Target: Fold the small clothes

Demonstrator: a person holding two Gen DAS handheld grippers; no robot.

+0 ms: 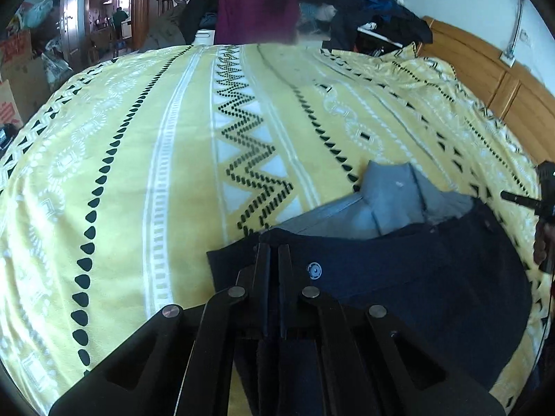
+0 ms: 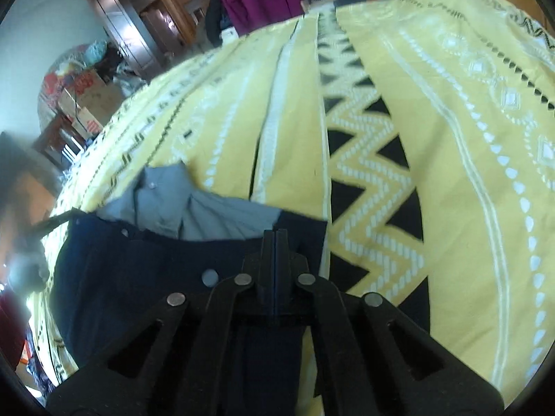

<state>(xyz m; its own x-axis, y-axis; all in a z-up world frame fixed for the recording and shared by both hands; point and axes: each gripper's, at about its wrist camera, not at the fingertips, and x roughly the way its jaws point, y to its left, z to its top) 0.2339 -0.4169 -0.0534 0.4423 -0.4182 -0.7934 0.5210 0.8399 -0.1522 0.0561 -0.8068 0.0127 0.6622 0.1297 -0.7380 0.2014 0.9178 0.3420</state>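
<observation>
A small dark navy garment (image 1: 416,277) with a metal snap button (image 1: 314,270) and a grey inner lining (image 1: 388,201) lies on the yellow patterned bedspread (image 1: 138,173). My left gripper (image 1: 274,247) is shut on the garment's left corner, navy cloth pinched between its fingers. In the right wrist view the same navy garment (image 2: 138,270) spreads to the left, grey lining (image 2: 208,208) showing above it. My right gripper (image 2: 275,234) is shut on its right corner, cloth running down between the fingers. The other gripper shows at the far right edge (image 1: 544,201).
A wooden headboard (image 1: 503,83) bounds the bed on the right. A pile of clothes with a maroon piece (image 1: 256,10) stands past the far bed edge. Cardboard boxes (image 2: 86,104) and clutter sit on the floor at left, near a doorway (image 1: 114,10).
</observation>
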